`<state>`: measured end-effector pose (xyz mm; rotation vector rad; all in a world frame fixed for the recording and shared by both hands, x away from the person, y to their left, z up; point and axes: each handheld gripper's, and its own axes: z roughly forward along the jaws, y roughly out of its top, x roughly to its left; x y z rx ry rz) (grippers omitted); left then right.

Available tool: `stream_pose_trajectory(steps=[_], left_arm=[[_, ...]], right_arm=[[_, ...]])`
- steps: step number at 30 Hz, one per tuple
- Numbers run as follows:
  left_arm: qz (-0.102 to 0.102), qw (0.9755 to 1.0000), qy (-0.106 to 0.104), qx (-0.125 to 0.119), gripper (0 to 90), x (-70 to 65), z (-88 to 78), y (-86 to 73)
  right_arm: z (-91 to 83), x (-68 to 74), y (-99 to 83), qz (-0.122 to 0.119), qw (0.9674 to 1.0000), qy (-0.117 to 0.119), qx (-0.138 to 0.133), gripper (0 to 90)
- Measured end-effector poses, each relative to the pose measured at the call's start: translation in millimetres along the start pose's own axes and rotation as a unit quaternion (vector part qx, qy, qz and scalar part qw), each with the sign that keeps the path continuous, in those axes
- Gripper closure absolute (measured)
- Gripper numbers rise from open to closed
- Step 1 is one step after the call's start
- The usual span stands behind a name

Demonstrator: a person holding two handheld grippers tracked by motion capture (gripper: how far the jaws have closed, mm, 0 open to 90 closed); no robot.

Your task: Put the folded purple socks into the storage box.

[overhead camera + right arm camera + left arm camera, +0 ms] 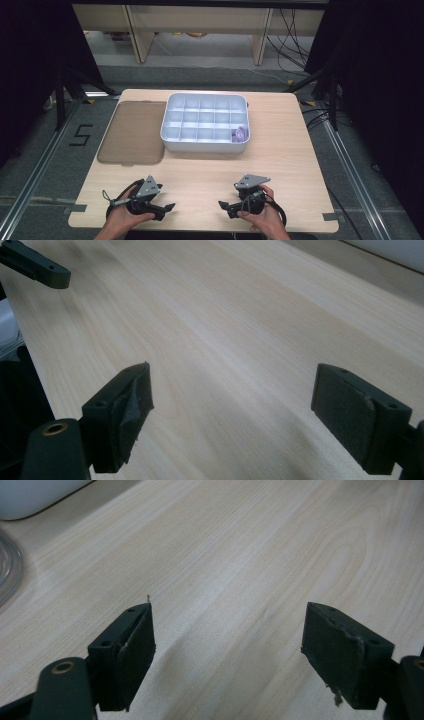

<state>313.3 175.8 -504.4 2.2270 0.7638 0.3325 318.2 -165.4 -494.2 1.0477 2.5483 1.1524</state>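
A white tray [172, 136] divided into several compartments stands at the middle back of the wooden table [280, 160]. A small purple thing [241, 133] lies in its front right compartment. My left gripper [168, 208] rests near the table's front edge, held by a hand, pointing right. My right gripper [223, 206] rests opposite it, pointing left. In the left gripper view the left gripper [227, 630] stands open over bare wood, nothing between its jaws. In the right gripper view the right gripper [232, 390] is open as well, over bare wood.
A brown translucent lid [132, 132] lies flat left of the tray; its curved edge [7, 575] shows in the left gripper view. Bare tabletop lies between the tray and the grippers. Black curtains, cables and shelf legs stand beyond the table.
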Motion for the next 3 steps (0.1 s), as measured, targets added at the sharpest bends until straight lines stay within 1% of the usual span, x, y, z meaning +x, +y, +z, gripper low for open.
stream_pose_trajectory(steps=[1, 3], left_arm=[[0.000, 1.0000, 0.001, 0.000, 20.9, 0.1, 0.0, -0.1], [0.001, 1.0000, 0.000, 0.001, 20.9, 0.2, 0.0, -0.1]], right_arm=[[0.6, -0.8, -0.1, -0.004, 1.0000, 0.000, -0.002, 17.8], [0.5, -1.1, 0.1, -0.004, 1.0000, 0.002, -0.003, 17.8]])
